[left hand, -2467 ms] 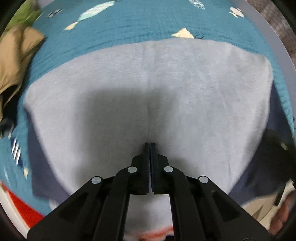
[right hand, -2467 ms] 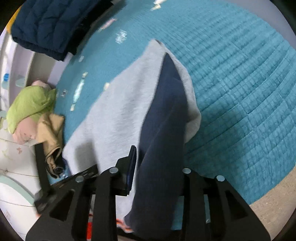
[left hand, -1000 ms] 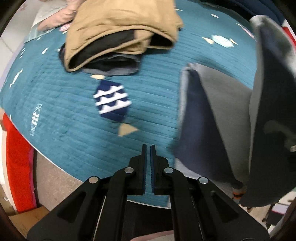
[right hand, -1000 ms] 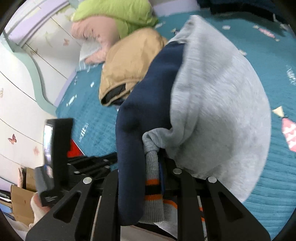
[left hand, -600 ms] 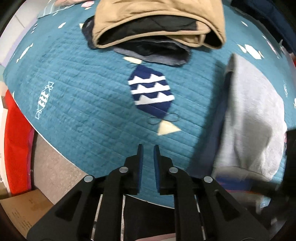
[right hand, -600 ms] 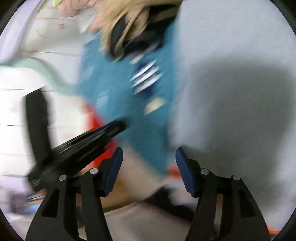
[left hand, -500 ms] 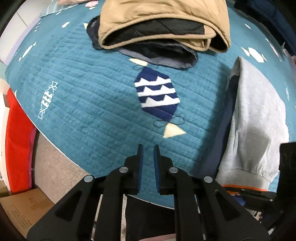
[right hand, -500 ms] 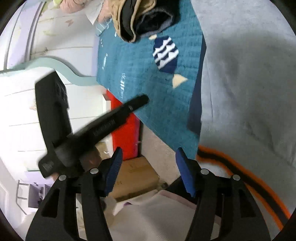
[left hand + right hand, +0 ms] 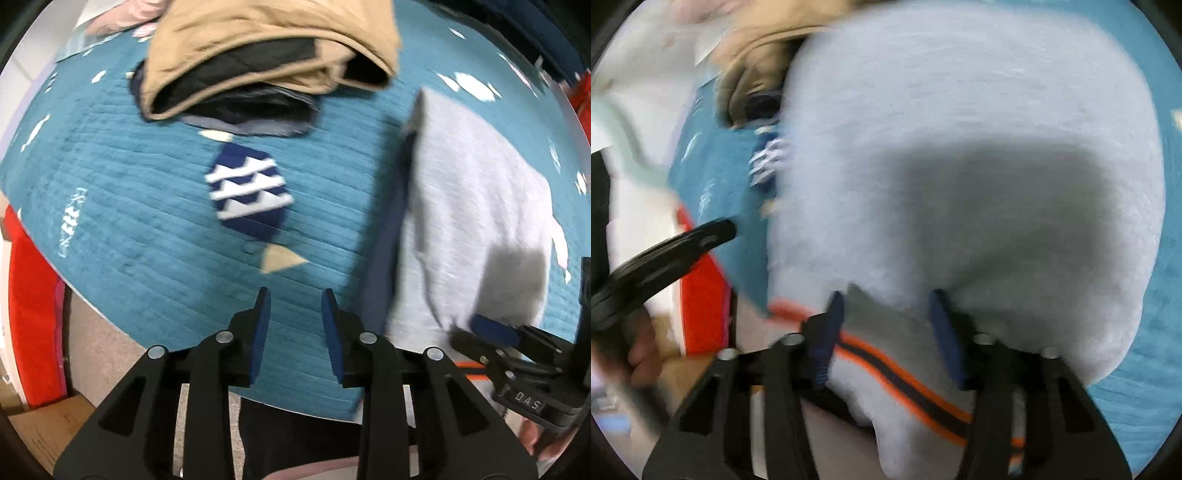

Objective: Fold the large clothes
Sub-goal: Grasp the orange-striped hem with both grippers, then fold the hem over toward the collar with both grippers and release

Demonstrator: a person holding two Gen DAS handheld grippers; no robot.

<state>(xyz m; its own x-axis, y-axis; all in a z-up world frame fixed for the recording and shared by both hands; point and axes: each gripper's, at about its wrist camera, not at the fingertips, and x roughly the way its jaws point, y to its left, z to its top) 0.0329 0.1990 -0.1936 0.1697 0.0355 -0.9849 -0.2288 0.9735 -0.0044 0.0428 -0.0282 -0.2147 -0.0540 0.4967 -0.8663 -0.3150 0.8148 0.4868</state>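
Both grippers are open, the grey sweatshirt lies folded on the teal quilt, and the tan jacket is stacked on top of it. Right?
Not quite. The tan jacket is not on the grey sweatshirt; it lies apart, farther back on the teal quilt, as the left wrist view shows. The rest holds: the left gripper and the right gripper are open, and the sweatshirt lies folded on the quilt.

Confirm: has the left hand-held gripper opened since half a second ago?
Yes. The left hand-held gripper now shows the teal quilt through a wide gap between its fingers; earlier they were nearly shut.
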